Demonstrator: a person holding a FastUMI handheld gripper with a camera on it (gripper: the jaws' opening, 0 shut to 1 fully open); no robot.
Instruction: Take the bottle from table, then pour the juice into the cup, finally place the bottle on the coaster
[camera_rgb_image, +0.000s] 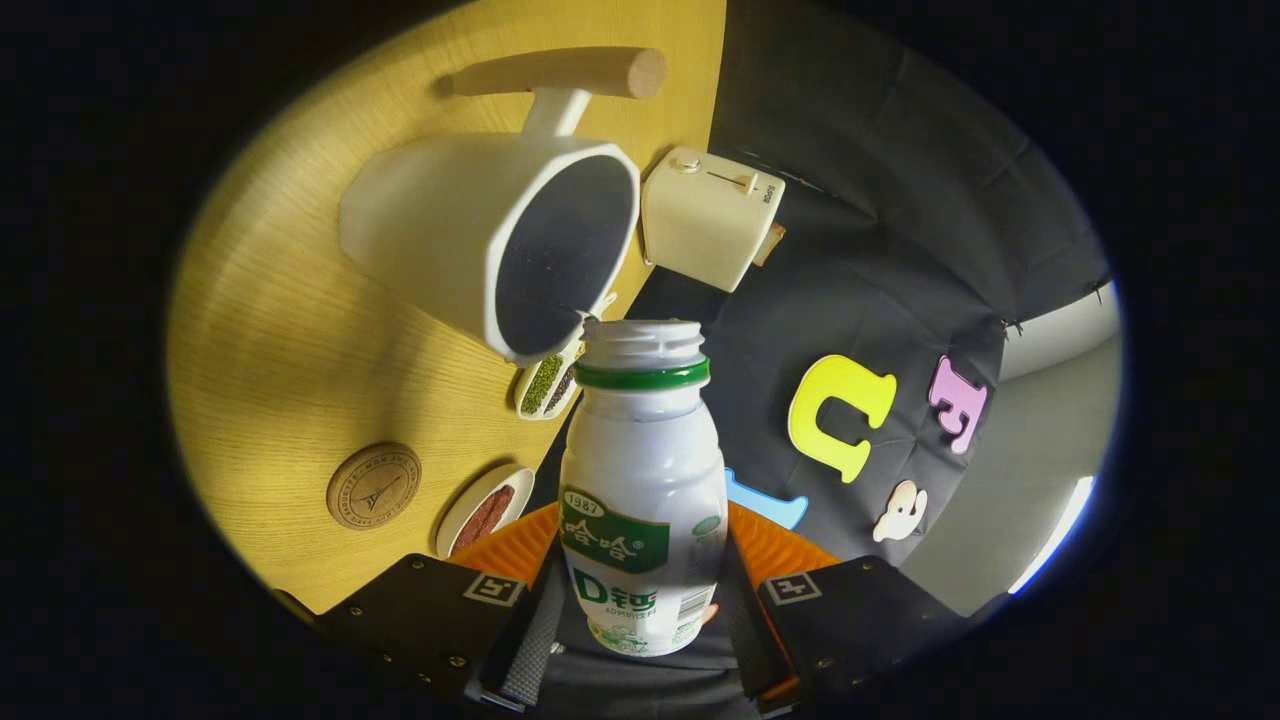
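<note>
My gripper (643, 590) is shut on a white bottle (642, 470) with a green neck ring and a green label; both fingers press its lower body. The bottle has no cap. The view is rolled, and the bottle's open mouth sits right at the rim of the white cup (500, 235). This cup has a dark inside and a wooden handle, and stands on the yellow wooden table (290, 350). A round wooden coaster (374, 486) lies on the table, nearer to my fingers than the cup and to their left.
A cream toaster (705, 215) stands at the table's edge beyond the cup. Two small white dishes lie near the bottle: one with green and dark beans (548, 385), one with reddish grains (483, 512). The black booth cloth hangs past the table edge.
</note>
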